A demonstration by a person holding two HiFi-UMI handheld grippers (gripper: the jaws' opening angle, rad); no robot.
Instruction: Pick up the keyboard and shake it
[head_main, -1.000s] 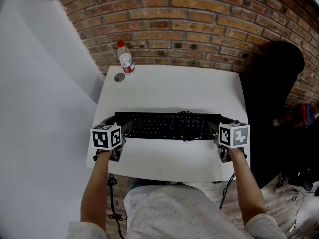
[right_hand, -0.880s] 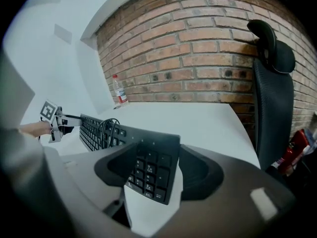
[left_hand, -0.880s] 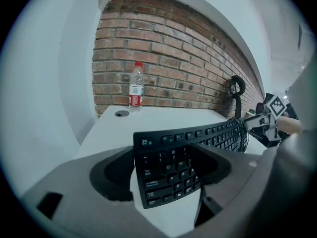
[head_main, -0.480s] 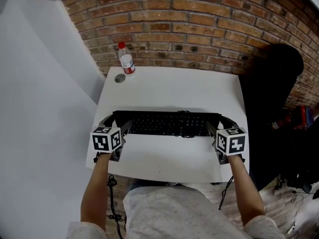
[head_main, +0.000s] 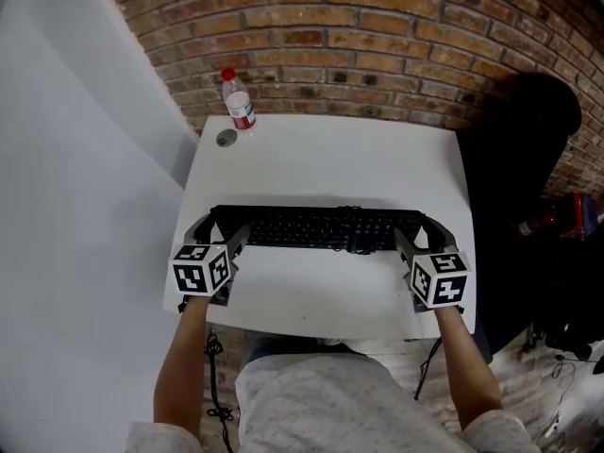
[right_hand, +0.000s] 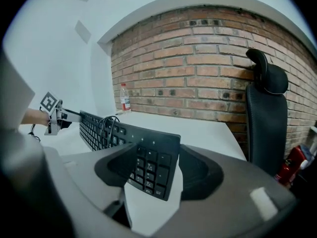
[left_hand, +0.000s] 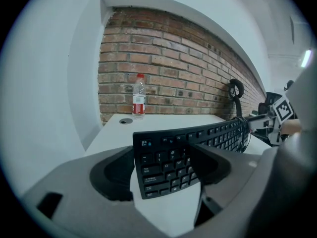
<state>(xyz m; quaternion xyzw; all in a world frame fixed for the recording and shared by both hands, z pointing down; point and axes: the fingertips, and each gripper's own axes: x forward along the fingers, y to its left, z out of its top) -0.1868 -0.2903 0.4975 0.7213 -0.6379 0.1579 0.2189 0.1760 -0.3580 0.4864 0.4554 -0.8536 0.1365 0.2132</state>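
Observation:
A black keyboard (head_main: 316, 227) lies crosswise over the middle of the white table (head_main: 321, 159), with a coil of its cable (head_main: 357, 229) on the keys. My left gripper (head_main: 222, 229) is shut on its left end and my right gripper (head_main: 420, 229) on its right end. In the left gripper view the keyboard (left_hand: 208, 133) stands tilted between the jaws of the left gripper (left_hand: 163, 167), with white table showing below its near edge. The right gripper view shows the number-pad end of the keyboard (right_hand: 99, 128) pinched in the right gripper (right_hand: 156, 170).
A plastic water bottle (head_main: 238, 102) with a red cap stands at the table's far left corner, a small round disc (head_main: 226, 139) beside it. A brick wall runs behind the table. A black chair (head_main: 528, 159) stands at the right, with a red object (head_main: 557, 217) on the floor.
The keyboard looks narrower from above, tipped more on edge. The right gripper's marker cube has dropped toward me. Both grips stay on the keyboard's ends.

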